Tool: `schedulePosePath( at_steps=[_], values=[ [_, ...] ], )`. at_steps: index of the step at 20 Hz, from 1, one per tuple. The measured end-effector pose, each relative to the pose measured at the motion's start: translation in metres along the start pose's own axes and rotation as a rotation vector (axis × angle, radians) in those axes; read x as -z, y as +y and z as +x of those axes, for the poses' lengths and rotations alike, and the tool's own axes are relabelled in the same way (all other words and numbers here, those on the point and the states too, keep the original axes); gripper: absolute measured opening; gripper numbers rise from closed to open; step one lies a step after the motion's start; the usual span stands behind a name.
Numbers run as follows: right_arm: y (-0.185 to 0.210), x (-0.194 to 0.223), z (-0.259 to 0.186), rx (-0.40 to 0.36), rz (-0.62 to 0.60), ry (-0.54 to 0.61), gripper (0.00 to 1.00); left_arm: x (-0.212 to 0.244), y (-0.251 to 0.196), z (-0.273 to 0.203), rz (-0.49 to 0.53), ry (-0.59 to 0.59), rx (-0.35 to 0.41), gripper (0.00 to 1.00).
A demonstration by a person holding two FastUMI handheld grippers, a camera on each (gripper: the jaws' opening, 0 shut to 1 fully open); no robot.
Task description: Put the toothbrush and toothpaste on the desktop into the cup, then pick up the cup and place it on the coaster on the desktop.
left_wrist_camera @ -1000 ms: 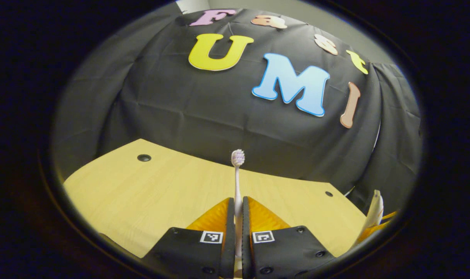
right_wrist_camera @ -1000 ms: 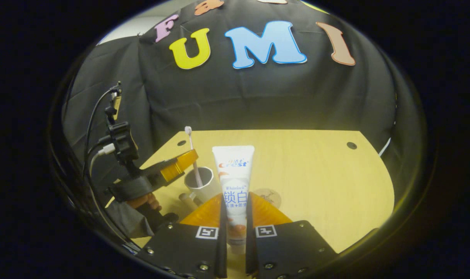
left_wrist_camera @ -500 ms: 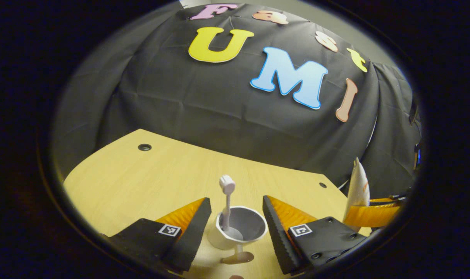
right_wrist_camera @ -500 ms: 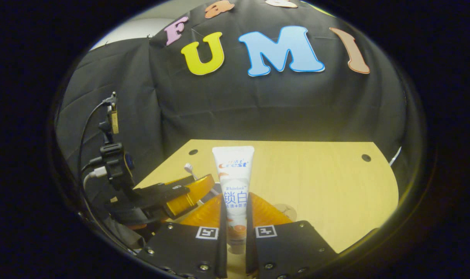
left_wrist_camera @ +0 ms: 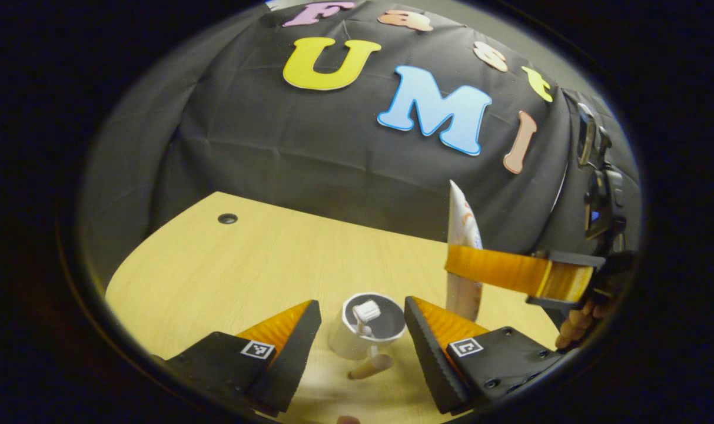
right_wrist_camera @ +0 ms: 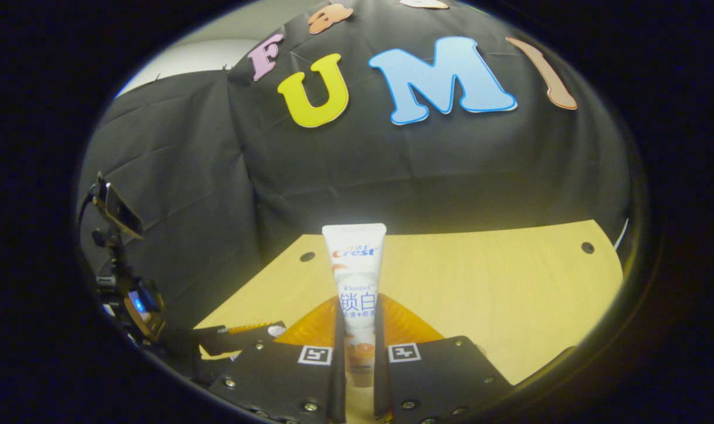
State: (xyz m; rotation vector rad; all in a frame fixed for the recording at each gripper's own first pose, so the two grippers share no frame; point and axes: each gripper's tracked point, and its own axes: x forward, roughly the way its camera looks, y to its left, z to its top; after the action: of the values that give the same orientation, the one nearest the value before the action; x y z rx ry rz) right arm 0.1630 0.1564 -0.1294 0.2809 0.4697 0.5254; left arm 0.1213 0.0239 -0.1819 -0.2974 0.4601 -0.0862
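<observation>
Left tool (left_wrist_camera: 362, 330): released, its two fingers spread wide with the cup between them, touching neither side.
Cup (left_wrist_camera: 357, 341): white, upright on the tabletop (left_wrist_camera: 262, 265), near the front edge in the left gripper view; a stubby handle sticks out toward the camera.
Toothbrush (left_wrist_camera: 365, 311): inside the cup, its bristled head standing at about rim level.
Right tool (right_wrist_camera: 359, 347): clenched on the toothpaste, both fingers pressing the lower part of the tube.
Toothpaste (right_wrist_camera: 357, 288): white tube held upright, crimped flat end on top, above the tabletop (right_wrist_camera: 498, 282). In the left gripper view the same tube (left_wrist_camera: 464, 235) hangs just beside the cup on its right, gripped by the right tool (left_wrist_camera: 498, 272), with a hand (left_wrist_camera: 574, 324) on the handle.
Coaster: cannot be made out in either view.
</observation>
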Motion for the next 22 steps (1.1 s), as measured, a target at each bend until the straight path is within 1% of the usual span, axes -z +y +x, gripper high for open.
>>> schedulePosePath(
  at_steps=[1,2,3,4,6,7,8,9,11,12,15,17,19,20,22],
  values=[
    [0.002,-0.001,0.007,-0.009,0.010,-0.007,0.20,0.002,0.000,-0.004,-0.001,0.006,0.002,0.95],
    [0.004,-0.003,0.015,-0.018,0.016,-0.013,0.20,0.008,0.000,-0.007,-0.002,0.012,0.000,0.92],
    [0.006,-0.004,0.021,-0.028,0.016,-0.017,0.20,0.011,0.000,-0.009,-0.006,0.020,0.001,0.92],
    [0.008,-0.004,0.028,-0.035,0.010,-0.023,0.20,0.015,-0.001,-0.011,-0.011,0.030,0.002,0.86],
    [0.013,-0.005,0.041,-0.049,-0.017,-0.034,0.20,0.021,-0.002,-0.015,-0.020,0.044,0.000,0.99],
    [0.015,-0.005,0.047,-0.057,-0.035,-0.042,0.20,0.024,-0.002,-0.016,-0.025,0.048,-0.001,0.92],
    [0.018,-0.002,0.053,-0.065,-0.055,-0.043,0.19,0.026,-0.001,-0.018,-0.028,0.049,-0.005,0.92],
    [0.020,0.001,0.058,-0.073,-0.071,-0.039,0.19,0.026,0.000,-0.020,-0.032,0.049,-0.011,0.98],
    [0.023,0.012,0.068,-0.088,-0.093,-0.028,0.19,0.028,0.005,-0.024,-0.042,0.049,-0.022,0.98],
    [0.024,0.018,0.071,-0.093,-0.102,-0.014,0.19,0.030,0.006,-0.025,-0.046,0.051,-0.026,0.92],
    [0.027,0.036,0.078,-0.099,-0.140,0.024,0.20,0.039,0.010,-0.031,-0.054,0.067,-0.031,0.92],
    [0.025,0.041,0.078,-0.086,-0.178,0.032,0.20,0.044,0.011,-0.033,-0.064,0.078,-0.031,0.93],
    [0.023,0.047,0.077,-0.092,-0.189,0.045,0.17,0.048,0.011,-0.034,-0.068,0.083,-0.032,0.93],
    [0.023,0.051,0.076,-0.095,-0.189,0.052,0.22,0.049,0.010,-0.035,-0.067,0.085,-0.031,0.93],
    [0.021,0.053,0.072,-0.087,-0.190,0.058,0.26,0.052,0.008,-0.036,-0.061,0.089,-0.026,0.93]
  ],
)
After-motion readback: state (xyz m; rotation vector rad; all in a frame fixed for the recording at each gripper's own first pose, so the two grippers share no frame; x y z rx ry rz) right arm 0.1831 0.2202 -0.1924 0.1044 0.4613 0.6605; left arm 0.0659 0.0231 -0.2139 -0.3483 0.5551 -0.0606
